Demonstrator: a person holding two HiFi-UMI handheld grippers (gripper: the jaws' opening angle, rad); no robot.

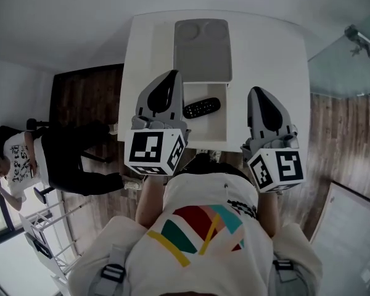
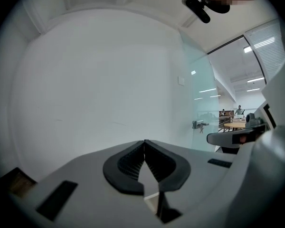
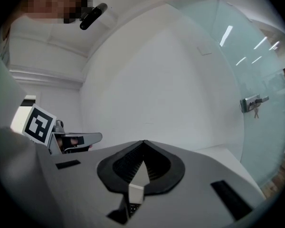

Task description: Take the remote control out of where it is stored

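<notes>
Evidently the reaching step is in hand: left tool (image 1: 171,76) and right tool (image 1: 257,92) are shut, empty; one must be opened over the remote control (image 1: 201,108) between them.

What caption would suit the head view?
Both shut, left tool and right tool flank an open drawer holding a remote control.

The right tongs (image 3: 143,142) sit closed before a white wall (image 3: 156,84).

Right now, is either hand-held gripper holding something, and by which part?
Nothing is held. The left hand-held gripper and the right hand-held gripper are both shut and empty. The remote control lies untouched in the open drawer.
</notes>
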